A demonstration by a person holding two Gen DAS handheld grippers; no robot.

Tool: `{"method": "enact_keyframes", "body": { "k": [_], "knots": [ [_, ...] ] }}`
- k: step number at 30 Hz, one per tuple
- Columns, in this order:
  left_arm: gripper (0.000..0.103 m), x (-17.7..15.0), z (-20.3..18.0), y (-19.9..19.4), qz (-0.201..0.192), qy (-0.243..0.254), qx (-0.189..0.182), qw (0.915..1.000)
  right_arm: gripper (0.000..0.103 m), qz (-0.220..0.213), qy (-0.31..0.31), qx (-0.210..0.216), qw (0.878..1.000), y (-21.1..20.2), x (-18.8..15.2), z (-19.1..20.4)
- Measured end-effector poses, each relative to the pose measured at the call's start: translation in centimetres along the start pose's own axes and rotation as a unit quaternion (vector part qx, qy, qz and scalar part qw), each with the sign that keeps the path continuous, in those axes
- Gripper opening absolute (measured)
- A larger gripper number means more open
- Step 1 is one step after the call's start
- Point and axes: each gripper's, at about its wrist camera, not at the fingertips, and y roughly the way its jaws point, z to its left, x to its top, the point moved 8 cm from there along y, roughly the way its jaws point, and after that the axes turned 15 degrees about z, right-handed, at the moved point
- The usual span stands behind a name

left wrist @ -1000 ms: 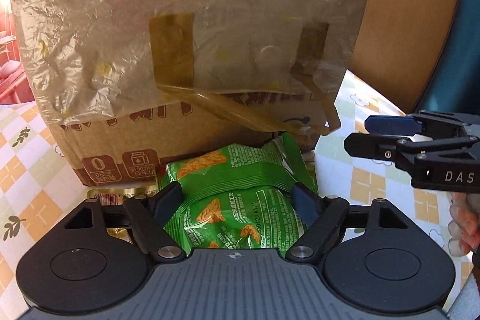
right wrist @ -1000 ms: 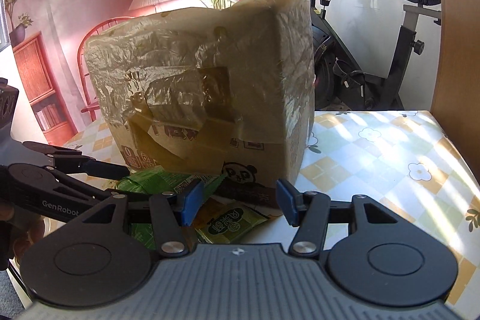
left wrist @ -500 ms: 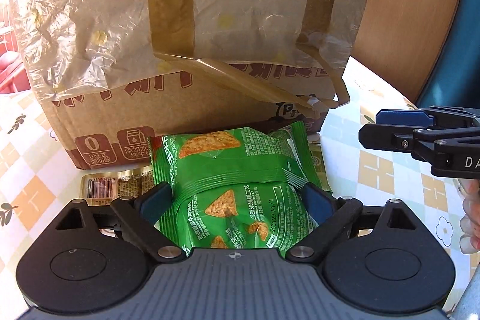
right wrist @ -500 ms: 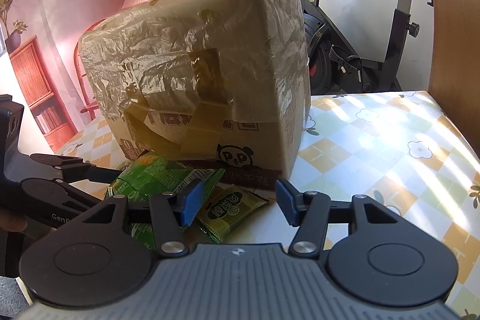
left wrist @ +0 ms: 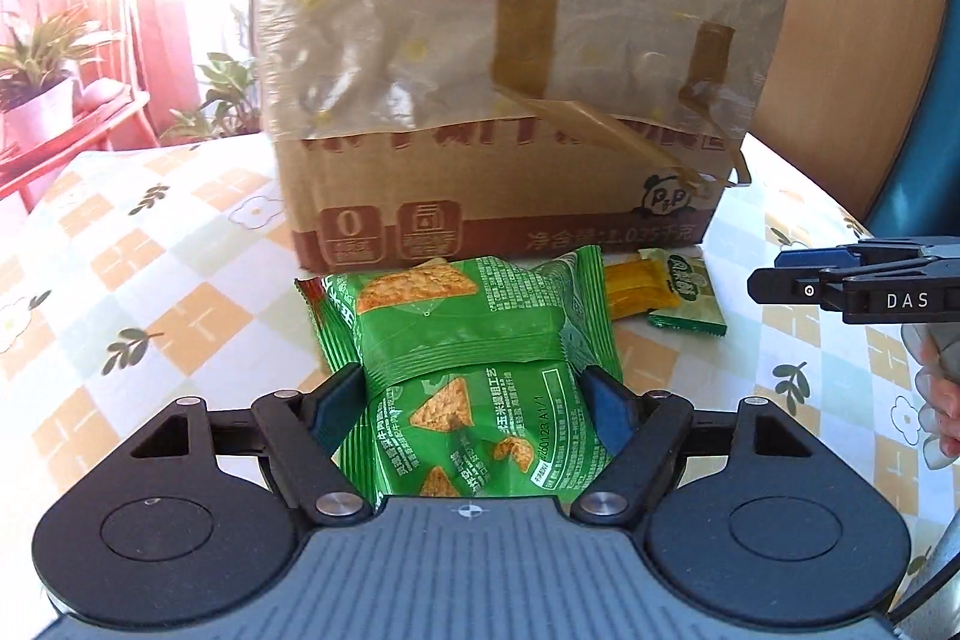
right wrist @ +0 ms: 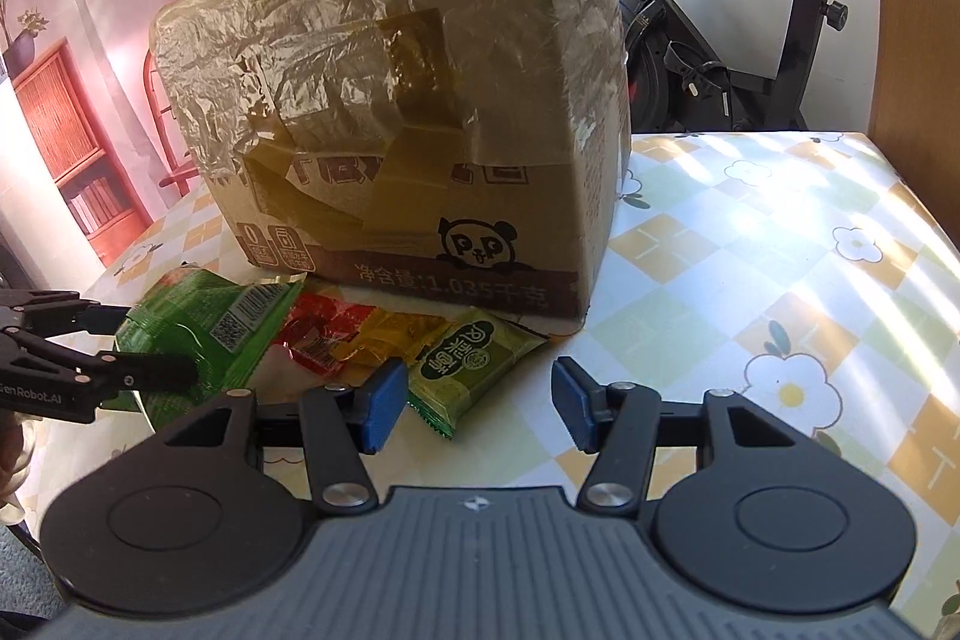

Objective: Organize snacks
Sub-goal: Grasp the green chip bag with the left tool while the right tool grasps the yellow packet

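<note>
Gripping the green crinkly chip bag (left wrist: 480,370), my left gripper (left wrist: 477,400) has just been closing on it. My right gripper (right wrist: 474,400) is hovering released, empty, beside the tape-patched cardboard box (right wrist: 420,130).

One cardboard box (right wrist: 420,148) stands at the far side of the table (right wrist: 780,244). Four snack packets lie near it: one large green chip bag (left wrist: 474,376), one red packet (right wrist: 318,334), one yellow packet (right wrist: 390,334) and one small green packet (right wrist: 474,364) to the right.
</note>
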Motion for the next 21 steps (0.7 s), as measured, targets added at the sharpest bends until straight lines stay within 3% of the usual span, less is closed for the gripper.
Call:
{"method": "enact_keyframes", "body": {
  "k": [4,7,12,21],
  "knots": [
    [0.08,-1.3,2.9,-1.5,-0.013,-0.045,0.008,0.9989,0.057,0.005,-0.019,0.008,1.0,0.8,0.6,1.5],
    [0.08,-2.0,4.5,-1.8,-0.014,-0.069,0.02,0.9974,0.057,0.021,-0.072,-0.002,0.997,1.9,1.5,3.2],
    [0.08,-2.7,6.1,-1.7,-0.015,-0.087,0.031,0.9956,0.057,0.035,-0.148,-0.019,0.988,4.1,3.1,5.1],
    [0.082,-2.7,6.8,-1.3,-0.024,-0.092,0.021,0.9952,0.056,0.062,-0.178,-0.011,0.982,7.9,4.8,6.0]
  ]
}}
